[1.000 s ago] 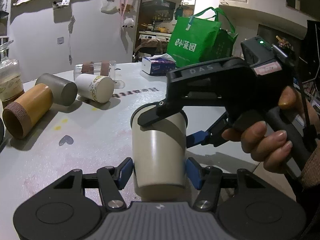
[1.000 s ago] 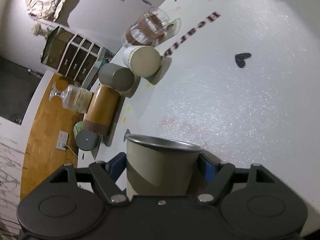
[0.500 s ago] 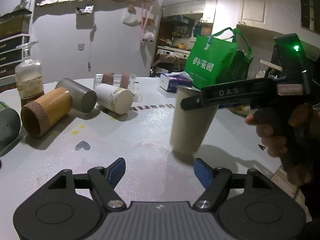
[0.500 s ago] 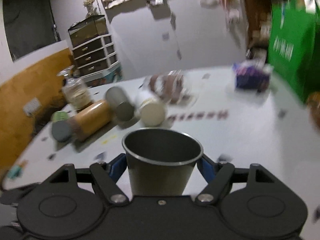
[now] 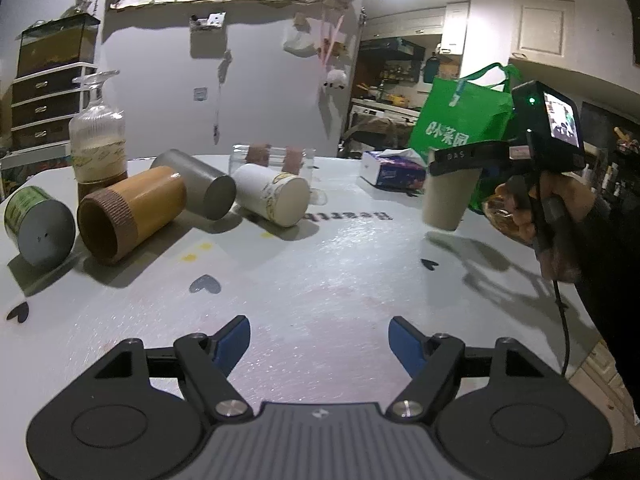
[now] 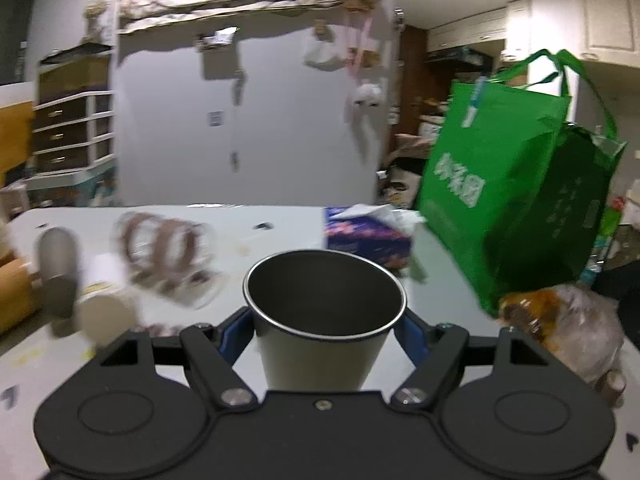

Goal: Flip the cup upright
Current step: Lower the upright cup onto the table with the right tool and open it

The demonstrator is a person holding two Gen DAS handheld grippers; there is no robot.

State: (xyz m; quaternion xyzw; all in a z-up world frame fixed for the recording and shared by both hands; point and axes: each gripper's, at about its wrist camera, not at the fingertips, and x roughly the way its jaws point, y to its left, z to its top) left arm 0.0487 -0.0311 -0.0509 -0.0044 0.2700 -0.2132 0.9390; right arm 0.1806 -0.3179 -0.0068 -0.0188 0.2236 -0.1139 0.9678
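Left wrist view is showing the left claw (image 5: 319, 340) spreading its blue-padded fingers (image 5: 234, 338) wide apart above the white worktop (image 5: 340, 280), gripping nothing. Mirrored dark lettering is lying printed on the worktop beyond it, too reversed to read with certainty, and small dark heart stickers (image 5: 205, 284) are dotting the surface. Far right, the right claw (image 5: 454, 158), its black arm bearing the letters "DAS", is gripping the beige cup (image 5: 450, 196) near its rim; the cup is hanging just above the worktop, long axis nearly vertical, mouth facing up and narrow base pointing down. A hand (image 5: 556, 216) is holding that tool, whose small screen (image 5: 564, 120) is glowing. Behind it a green bag (image 5: 460, 128) is showing white characters, seen mirrored, beside a tissue box (image 5: 392, 170). At left, a brown cup (image 5: 128, 214), a grey cup (image 5: 196, 188), a white cup (image 5: 272, 194) and a green-labelled can (image 5: 36, 226) are lying on their sides near a glass bottle (image 5: 98, 140). Right wrist view is looking down over the cup (image 6: 324, 312), which is sitting clamped between the right claw's (image 6: 325, 328) blue pads, its open mouth facing up and its dark metallic inside showing. The green bag (image 6: 508, 204) with blurred white characters is standing right, the tissue box (image 6: 366, 234) beside it, and the lying cups at left are blurring.
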